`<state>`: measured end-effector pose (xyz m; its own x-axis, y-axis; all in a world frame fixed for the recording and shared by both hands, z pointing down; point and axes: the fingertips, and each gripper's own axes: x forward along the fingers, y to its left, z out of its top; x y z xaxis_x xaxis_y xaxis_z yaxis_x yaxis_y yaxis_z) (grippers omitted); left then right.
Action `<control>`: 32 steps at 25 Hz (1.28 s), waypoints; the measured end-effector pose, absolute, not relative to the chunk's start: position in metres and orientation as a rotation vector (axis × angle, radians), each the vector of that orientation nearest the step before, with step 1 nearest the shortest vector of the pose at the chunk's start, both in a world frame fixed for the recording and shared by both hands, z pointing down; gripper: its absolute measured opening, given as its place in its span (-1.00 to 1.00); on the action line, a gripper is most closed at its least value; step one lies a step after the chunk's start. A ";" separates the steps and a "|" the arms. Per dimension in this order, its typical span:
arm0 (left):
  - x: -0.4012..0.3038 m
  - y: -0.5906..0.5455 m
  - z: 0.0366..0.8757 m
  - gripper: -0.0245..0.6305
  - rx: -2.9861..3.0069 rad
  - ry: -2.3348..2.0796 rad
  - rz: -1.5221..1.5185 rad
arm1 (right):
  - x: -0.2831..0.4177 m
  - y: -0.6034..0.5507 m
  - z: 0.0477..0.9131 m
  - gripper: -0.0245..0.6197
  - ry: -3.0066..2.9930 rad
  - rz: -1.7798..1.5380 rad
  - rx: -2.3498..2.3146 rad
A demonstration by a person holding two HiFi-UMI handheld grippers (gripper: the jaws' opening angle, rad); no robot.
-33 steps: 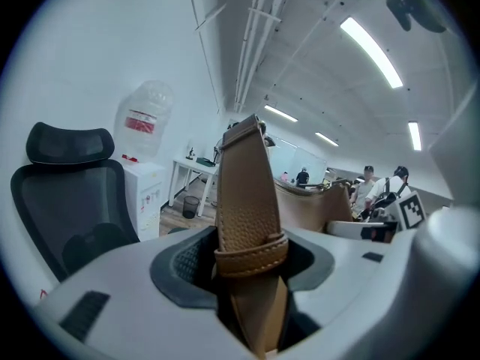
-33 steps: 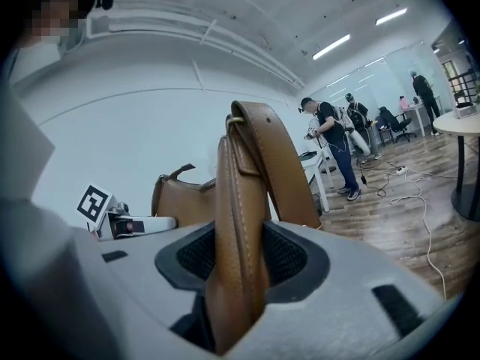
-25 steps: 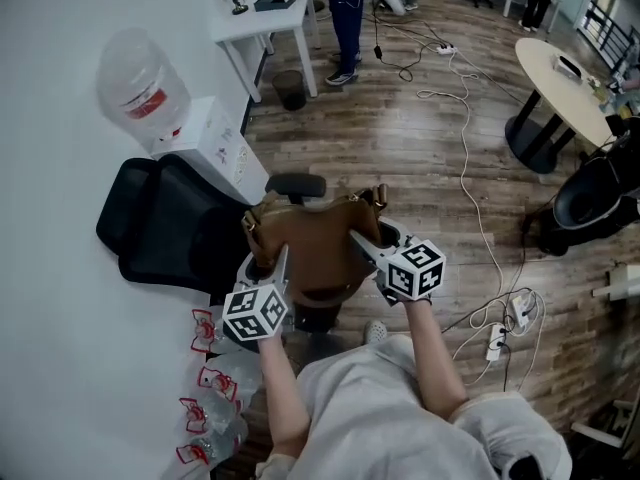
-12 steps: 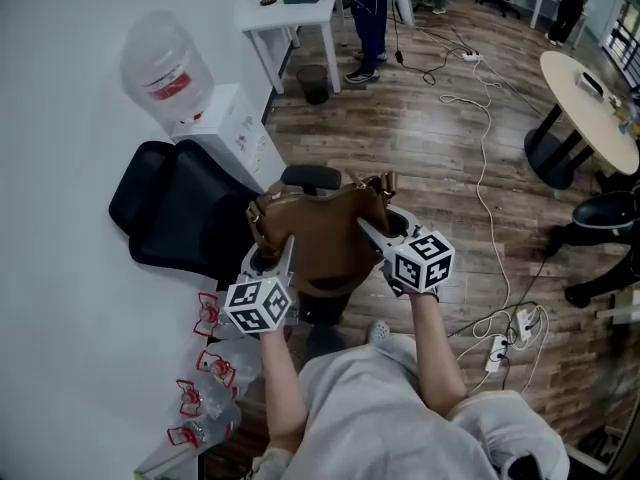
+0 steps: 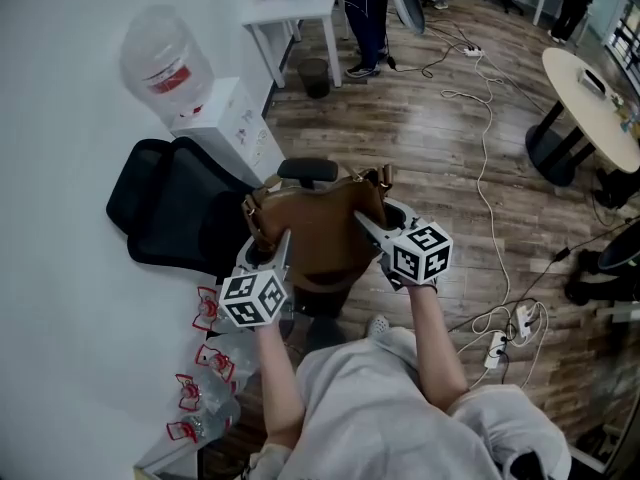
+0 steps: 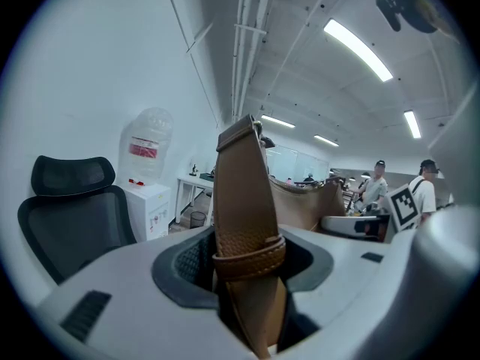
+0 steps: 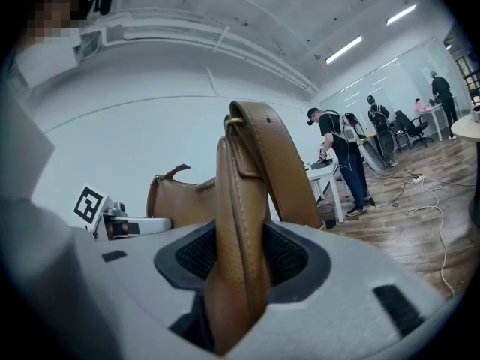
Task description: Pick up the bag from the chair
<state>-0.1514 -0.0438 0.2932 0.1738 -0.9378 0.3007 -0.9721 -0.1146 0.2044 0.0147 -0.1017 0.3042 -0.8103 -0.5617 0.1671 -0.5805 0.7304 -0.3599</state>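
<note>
A brown leather bag (image 5: 322, 230) hangs between my two grippers, above the seat of the black office chair (image 5: 175, 213). My left gripper (image 5: 268, 258) is shut on the bag's left strap (image 6: 244, 231), which runs up between its jaws in the left gripper view. On the other side my right gripper (image 5: 372, 233) is shut on the right strap (image 7: 238, 223). In the right gripper view the bag's body (image 7: 180, 197) shows to the left, with the other gripper beside it. The chair's seat is hidden under the bag.
A white water dispenser (image 5: 222, 128) with its bottle (image 5: 163, 63) stands against the wall behind the chair. Red-and-white packets (image 5: 205, 368) lie on the floor at the left. Cables (image 5: 490, 158) cross the wooden floor. A round table (image 5: 590, 93) stands at the right; people stand at the white desk (image 5: 295, 8).
The bag and both grippers have hardly shifted; the view has turned slightly. Both grips stay shut on the straps.
</note>
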 end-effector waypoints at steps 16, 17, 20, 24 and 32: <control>-0.135 -0.033 0.297 -0.31 2.121 -1.793 0.132 | 0.033 -0.089 0.308 -0.35 -2.849 0.623 0.986; -0.135 -0.033 0.298 -0.31 2.121 -1.792 0.130 | 0.033 -0.089 0.309 -0.35 -2.847 0.623 0.988; -0.135 -0.032 0.298 -0.31 2.119 -1.792 0.124 | 0.033 -0.088 0.309 -0.35 -2.846 0.622 0.988; -0.133 -0.029 0.298 -0.32 2.118 -1.797 0.123 | 0.036 -0.085 0.309 -0.35 -2.845 0.619 0.994; -0.135 -0.020 0.302 -0.32 2.101 -1.804 0.127 | 0.033 -0.078 0.314 -0.36 -2.838 0.613 0.997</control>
<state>-0.1351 -0.0196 0.3020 0.1776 -0.9367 0.3017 -0.9697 -0.1143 0.2158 0.0333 -0.0778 0.3137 -0.7867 -0.5854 0.1960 -0.6141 0.7097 -0.3453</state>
